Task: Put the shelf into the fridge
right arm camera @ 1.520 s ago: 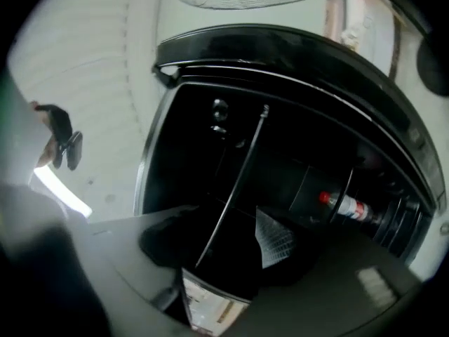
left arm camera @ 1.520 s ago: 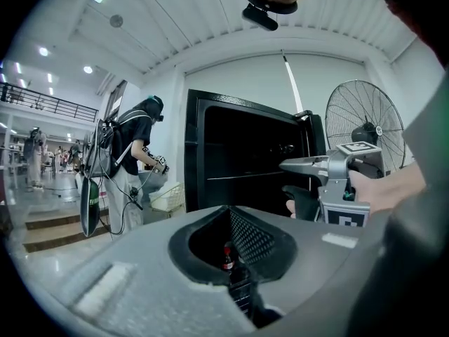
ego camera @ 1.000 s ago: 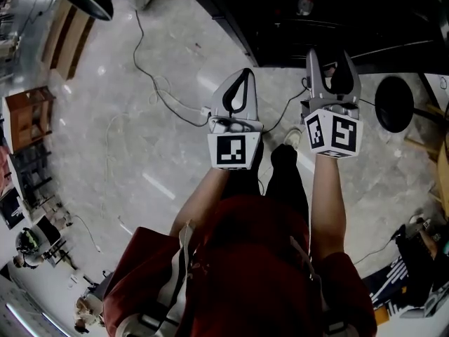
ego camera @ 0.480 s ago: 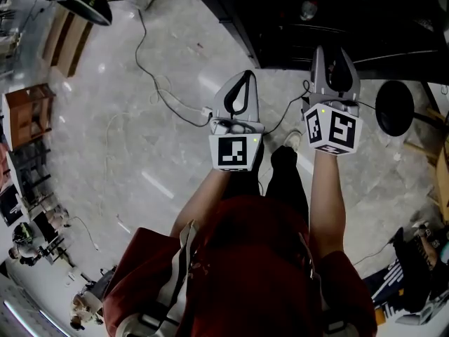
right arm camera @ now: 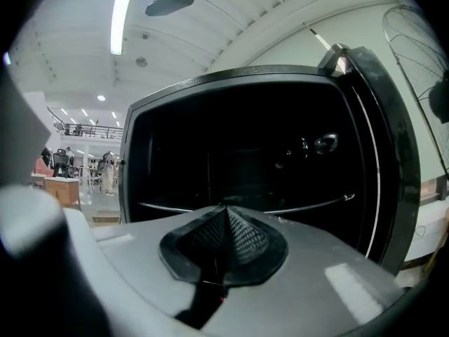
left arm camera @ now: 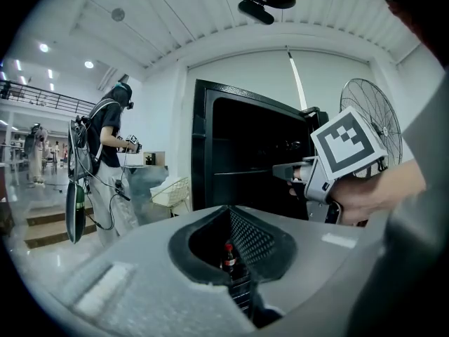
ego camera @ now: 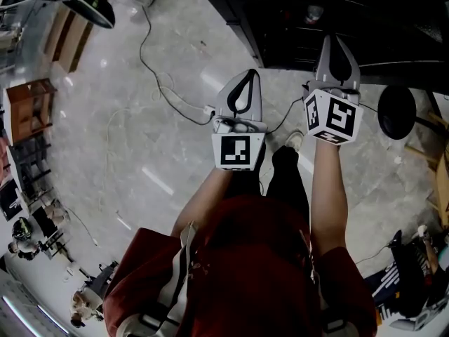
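Observation:
A black fridge [ego camera: 316,20] stands open ahead, its inside dark. A thin pale shelf edge [right arm camera: 307,206] runs level across that inside in the right gripper view. My right gripper [ego camera: 335,39] reaches over the fridge's threshold. Its jaws have just been closing and now meet, with nothing visible between them [right arm camera: 226,208]. My left gripper [ego camera: 247,72] hangs over the floor short of the fridge, tips together and empty. The left gripper view shows the right gripper [left arm camera: 277,168] pointing into the fridge [left arm camera: 238,153]. A red-capped bottle [left arm camera: 228,256] shows through the left jaws' hole.
A standing fan [left arm camera: 368,118] is right of the fridge, its round black base [ego camera: 396,111] on the floor. Cables [ego camera: 158,83] trail over the pale marble floor. Wooden furniture [ego camera: 28,114] stands at the far left. Another person [left arm camera: 112,160] stands in the hall behind.
My right gripper has moved forward toward the fridge's inside and its jaws have gone from wide apart to shut. The left gripper has stayed where it was.

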